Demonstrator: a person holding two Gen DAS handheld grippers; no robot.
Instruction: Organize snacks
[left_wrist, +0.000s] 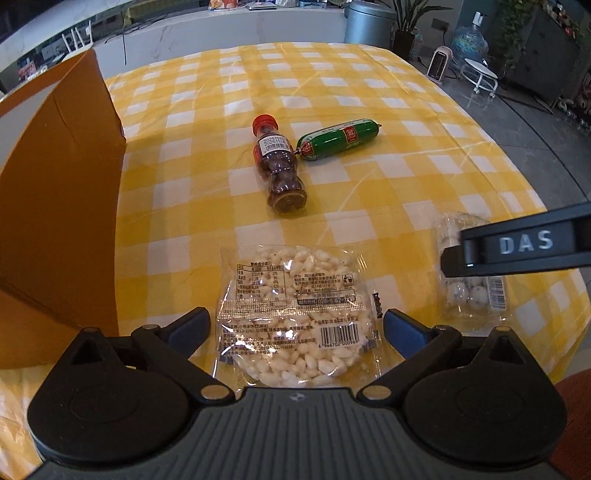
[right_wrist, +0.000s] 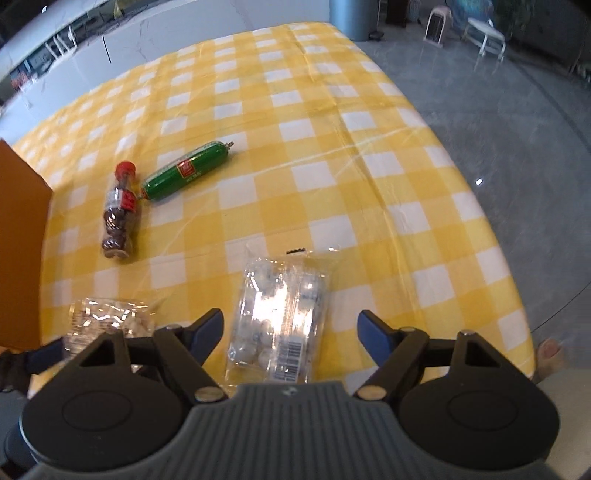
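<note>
Snacks: two clear packets (left_wrist: 291, 314) (right_wrist: 280, 325), one bottle (left_wrist: 277, 166), one sausage (left_wrist: 338, 139).

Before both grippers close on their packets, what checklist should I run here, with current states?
1. Left hand-held gripper open, straddling rice puff packet: ok.
2. Right hand-held gripper open, straddling packet of white balls: ok.
3. Pads already pressing either packet: not ok, gaps visible.
4. Candy bottle and green sausage clear of both grippers: ok.
5. Cardboard box interior free: cannot tell.
</note>
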